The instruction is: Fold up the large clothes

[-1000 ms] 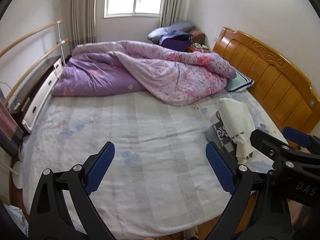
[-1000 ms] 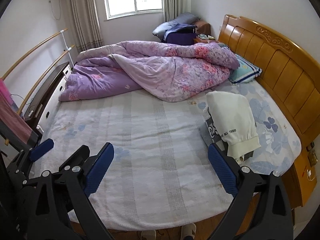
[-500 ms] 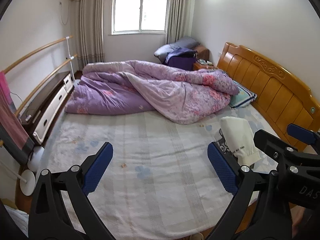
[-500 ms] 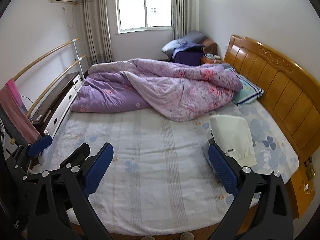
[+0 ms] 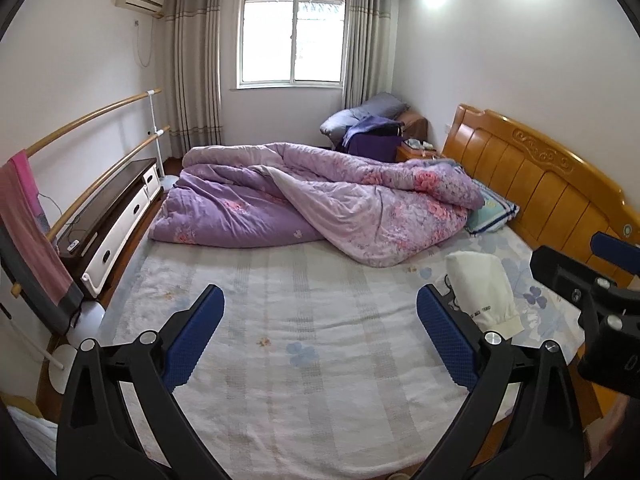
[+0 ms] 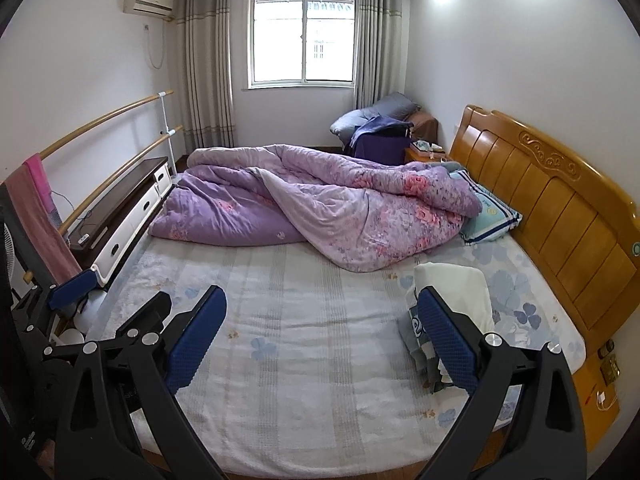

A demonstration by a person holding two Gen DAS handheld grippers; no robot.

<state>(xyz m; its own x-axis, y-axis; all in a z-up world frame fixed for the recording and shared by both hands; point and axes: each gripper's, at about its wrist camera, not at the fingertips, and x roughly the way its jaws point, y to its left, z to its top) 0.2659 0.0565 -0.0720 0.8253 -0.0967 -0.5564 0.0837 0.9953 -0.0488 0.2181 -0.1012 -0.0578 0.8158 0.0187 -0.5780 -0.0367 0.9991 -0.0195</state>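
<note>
Bedroom scene, seen from the foot side of a wide bed point(image 5: 320, 360): its pale flowered sheet lies mostly bare, and a rumpled purple quilt point(image 5: 320, 200) is heaped across the far half, toward twelve o'clock. A carved wooden headboard point(image 5: 540, 184) runs along the three o'clock side.

At about two o'clock on the mattress, near the headboard, sits the task's thing: a cream garment point(image 6: 456, 292) lying in a compact bundle on top of a darker printed piece point(image 6: 416, 332). From here it appears already folded, though how neatly cannot be told.

Both tools hang above the near edge of the bed, well apart from the cloth. The left gripper point(image 5: 320, 340) stands with its blue pads spread wide and nothing between them; the right gripper point(image 6: 320, 340) is likewise spread wide and empty, its right pad overlapping the bundle only in line of sight.

Judged from this, the work is between garments: either one fold is finished or the next has not been started. The next move likely calls for bringing a gripper to the two o'clock bundle, pinching an edge of the cloth and drawing it onto the bare sheet at centre, where there is room to spread it flat.
</note>
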